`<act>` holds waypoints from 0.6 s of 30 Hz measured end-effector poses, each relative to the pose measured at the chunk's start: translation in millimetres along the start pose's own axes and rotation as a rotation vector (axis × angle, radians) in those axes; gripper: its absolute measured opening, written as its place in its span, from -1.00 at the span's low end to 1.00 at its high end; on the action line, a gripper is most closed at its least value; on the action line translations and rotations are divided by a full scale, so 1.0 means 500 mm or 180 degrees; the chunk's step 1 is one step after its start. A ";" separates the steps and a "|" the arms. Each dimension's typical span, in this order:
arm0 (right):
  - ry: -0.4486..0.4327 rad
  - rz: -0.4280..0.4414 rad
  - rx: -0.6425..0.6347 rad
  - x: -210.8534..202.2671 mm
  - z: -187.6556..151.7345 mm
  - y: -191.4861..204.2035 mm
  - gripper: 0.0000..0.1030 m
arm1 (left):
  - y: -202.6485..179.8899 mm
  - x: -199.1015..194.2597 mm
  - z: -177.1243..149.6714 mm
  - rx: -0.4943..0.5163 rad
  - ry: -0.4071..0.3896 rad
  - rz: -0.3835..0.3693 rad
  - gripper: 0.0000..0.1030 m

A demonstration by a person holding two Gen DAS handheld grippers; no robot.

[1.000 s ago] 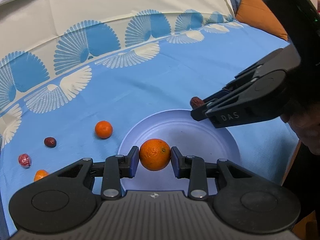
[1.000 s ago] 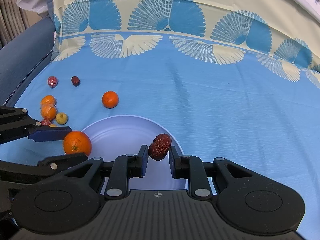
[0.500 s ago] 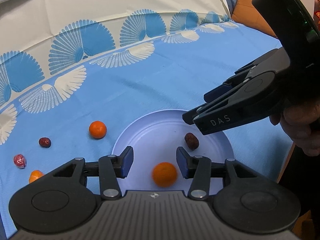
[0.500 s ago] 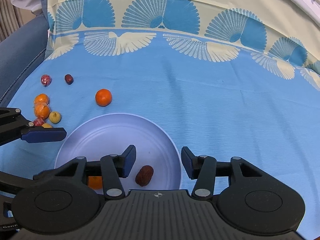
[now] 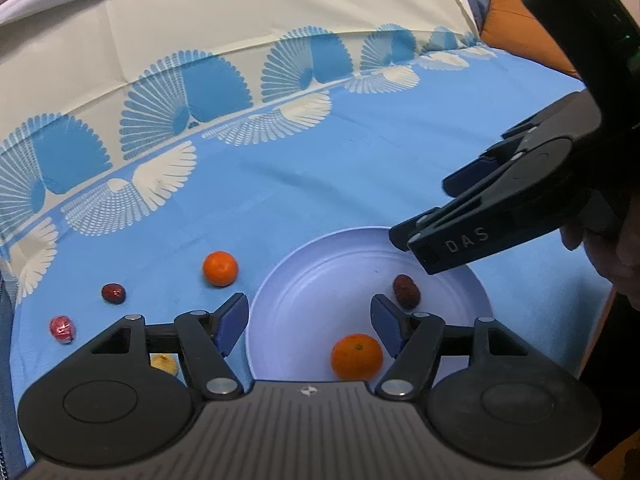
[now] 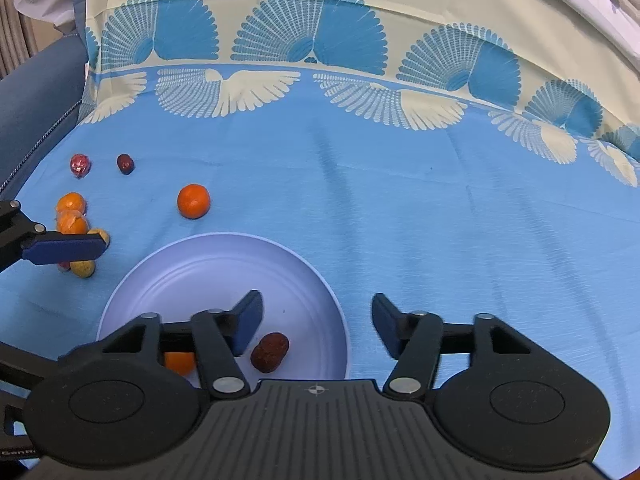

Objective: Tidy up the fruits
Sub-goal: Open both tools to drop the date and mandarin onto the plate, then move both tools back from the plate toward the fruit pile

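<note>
Left wrist view shows the left gripper (image 5: 310, 322) tilted down over the near left part of the pale plate (image 5: 304, 276); its jaws have just been opening and now stand apart with nothing pressed between them. The orange (image 5: 356, 356) lies on the plate below them, close to the right finger but free of both blue pads (image 5: 232, 322). A little farther on the plate lies the dark red date (image 5: 406, 291), apart from the orange. From the right side the right gripper (image 5: 420, 216) reaches in above the far right rim of the plate, sloping down to the left, and part of a hand (image 5: 600, 252) is seen behind it. Left of the plate, on the blue cloth (image 5: 320, 184), rest a small orange (image 5: 220, 268), another dark date (image 5: 113, 293) and a red wrapped piece (image 5: 62, 328). In the right wrist view the right gripper (image 6: 316, 324) also points down over the near edge of the plate (image 6: 224, 264); its jaws have just been opening too and are now wide apart and empty. The date (image 6: 270, 352) lies on the plate just beside the left pad, not gripped. The orange (image 6: 180, 362) is mostly hidden behind the left finger. At the far left several small fruits (image 6: 74, 220) lie together near one finger of the left gripper.
</note>
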State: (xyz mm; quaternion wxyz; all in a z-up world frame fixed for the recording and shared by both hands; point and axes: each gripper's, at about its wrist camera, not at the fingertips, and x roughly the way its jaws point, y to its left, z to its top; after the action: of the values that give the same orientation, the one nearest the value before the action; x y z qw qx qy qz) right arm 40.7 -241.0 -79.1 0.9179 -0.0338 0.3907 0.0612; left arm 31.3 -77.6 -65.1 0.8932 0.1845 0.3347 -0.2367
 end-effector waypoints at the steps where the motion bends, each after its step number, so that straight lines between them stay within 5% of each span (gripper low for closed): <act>1: -0.0012 0.0000 0.0009 -0.001 0.000 -0.001 0.36 | 0.000 0.000 0.000 0.0000 -0.0011 0.0024 0.41; 8: -0.0074 -0.0007 0.0030 -0.006 0.002 -0.003 0.40 | -0.007 -0.004 -0.002 0.0119 -0.0156 0.0314 0.41; 18: -0.0089 -0.0047 0.0056 -0.007 0.002 -0.003 0.41 | 0.003 -0.004 0.002 0.0036 -0.0150 0.0255 0.41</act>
State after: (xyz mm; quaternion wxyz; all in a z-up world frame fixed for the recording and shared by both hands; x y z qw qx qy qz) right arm 39.4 -242.6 -75.8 0.9239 -0.0278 0.3780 0.0515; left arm 31.4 -76.0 -62.9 0.9086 0.1972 0.3046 -0.2069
